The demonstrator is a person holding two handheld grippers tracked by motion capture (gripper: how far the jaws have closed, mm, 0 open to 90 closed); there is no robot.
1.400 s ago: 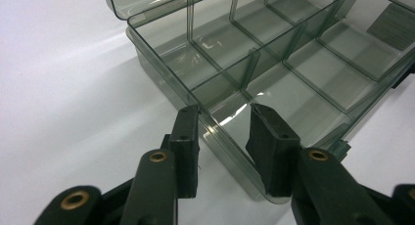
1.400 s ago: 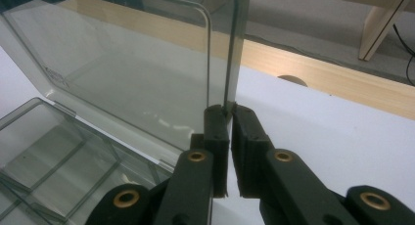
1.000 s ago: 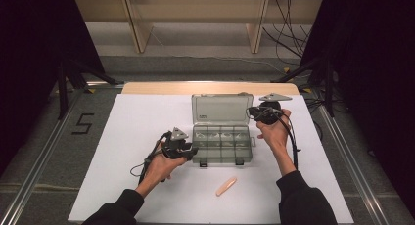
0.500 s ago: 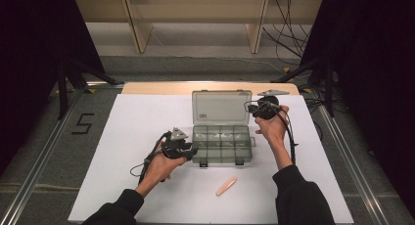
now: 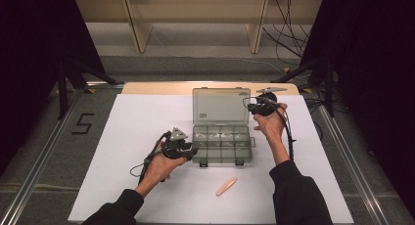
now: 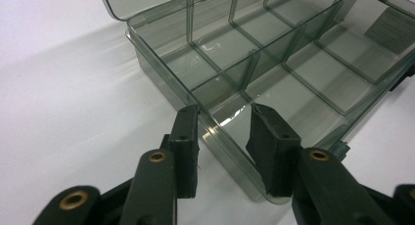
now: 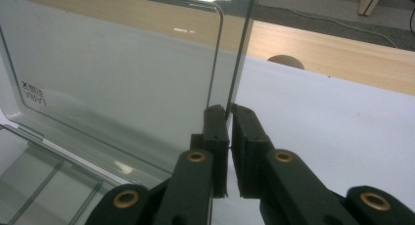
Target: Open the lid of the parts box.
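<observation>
- Tongs, right (image 7: 229,118): jaws nearly shut, pinching the side edge of the clear lid (image 7: 112,78) and holding it upright.
- Tongs, left (image 6: 225,132): jaws partly open, straddling the near corner wall of the organizer box (image 5: 222,144), apparently steadying it.
- Box: sitting mid-counter (image 5: 137,117), compartments showing empty.
- Progress: lid standing open; filling or closing seemingly remaining.
- Peach-coloured piece (image 5: 226,186): lying loose in front of the box.

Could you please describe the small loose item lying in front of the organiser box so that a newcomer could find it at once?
On the white table, find the clear compartment box with its lid raised. Just nearer the person, toward their right sleeve, lies a small pale peach stick. It alone is opaque, loose and untouched by either gripper.
</observation>
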